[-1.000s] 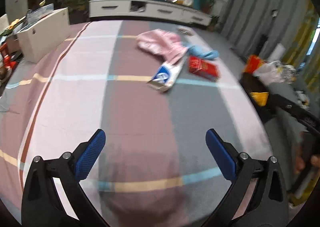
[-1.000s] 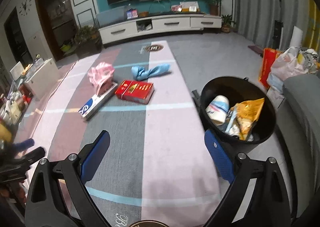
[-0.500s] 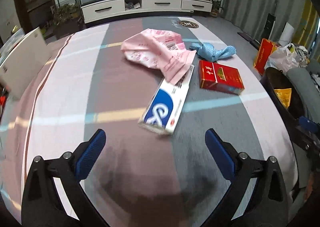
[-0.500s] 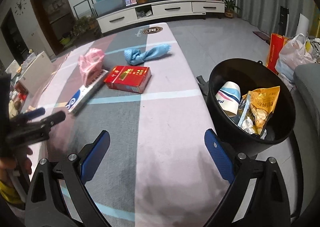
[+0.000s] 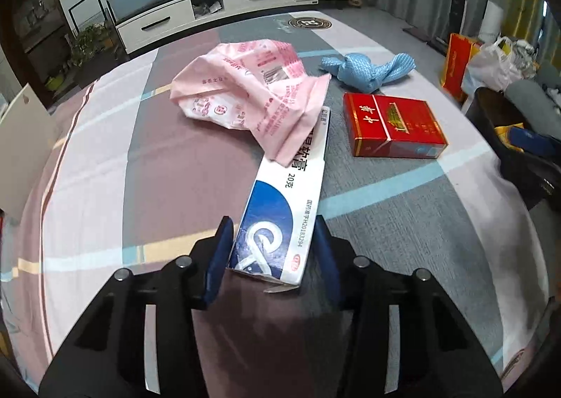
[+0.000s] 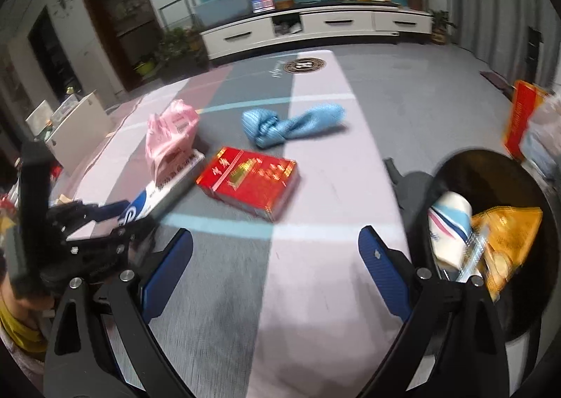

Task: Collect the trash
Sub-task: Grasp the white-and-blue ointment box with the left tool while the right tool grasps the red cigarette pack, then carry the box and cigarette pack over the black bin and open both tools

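Note:
My left gripper has its blue fingers closed against both sides of the near end of a long white and blue box, which lies on the mat. A crumpled pink bag rests on the box's far end. A red carton and a knotted blue cloth lie to the right. In the right wrist view my right gripper is open and empty above the mat, with the red carton ahead and the black trash bin at its right.
The bin holds a paper cup and an orange snack bag. A white box stands at the mat's left edge. A TV cabinet lines the far wall. Bags lie at the right.
My left gripper moved forward to the white and blue box and closed on its near end. My right gripper moved forward and left, staying open.

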Demonstrator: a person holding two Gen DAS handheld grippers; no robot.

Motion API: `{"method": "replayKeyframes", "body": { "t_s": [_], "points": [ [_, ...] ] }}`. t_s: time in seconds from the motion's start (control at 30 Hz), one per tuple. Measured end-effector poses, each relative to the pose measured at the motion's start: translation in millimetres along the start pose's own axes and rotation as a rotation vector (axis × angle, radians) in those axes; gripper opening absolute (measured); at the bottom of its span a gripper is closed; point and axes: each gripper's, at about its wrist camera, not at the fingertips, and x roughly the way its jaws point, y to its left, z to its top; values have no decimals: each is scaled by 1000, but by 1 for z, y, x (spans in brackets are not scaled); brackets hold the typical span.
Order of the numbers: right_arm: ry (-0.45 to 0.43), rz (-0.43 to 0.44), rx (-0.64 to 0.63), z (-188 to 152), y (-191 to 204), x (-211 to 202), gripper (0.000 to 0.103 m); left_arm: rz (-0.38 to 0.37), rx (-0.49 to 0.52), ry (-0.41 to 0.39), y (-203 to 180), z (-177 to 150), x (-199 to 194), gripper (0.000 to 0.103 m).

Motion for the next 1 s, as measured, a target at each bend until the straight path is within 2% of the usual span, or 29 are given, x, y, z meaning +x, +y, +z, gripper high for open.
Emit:
{"method": "replayKeyframes", "body": {
  "t_s": [0.07,0.2,0.4,0.7,0.73,0.77,0.8,0.9,1.0],
  "points": [
    [9,22,-34,9,2,10,93,-11,-5,0,3,-8,-6,46],
    [51,51,-106,22,6,32,93,-94,-42,3,15,-28,-25,45],
    [105,35,-252,31,20,66,93,-172,-112,-15,40,-56,-58,41],
    [145,38,-361,35,33,85,93,-208,-156,-27,48,-71,-75,40],
    [142,36,-363,35,34,84,89,-210,-154,-25,46,-71,-74,40],
    [146,31,-367,33,34,84,78,-213,-153,-22,45,-71,-73,37],
    [144,24,-363,31,34,82,77,-222,-151,-20,43,-71,-72,17],
    [135,11,-352,23,34,75,74,-226,-140,-28,37,-68,-72,15],
    [126,38,-297,14,32,61,73,-218,-129,-28,32,-68,-69,15]
  ]
}}
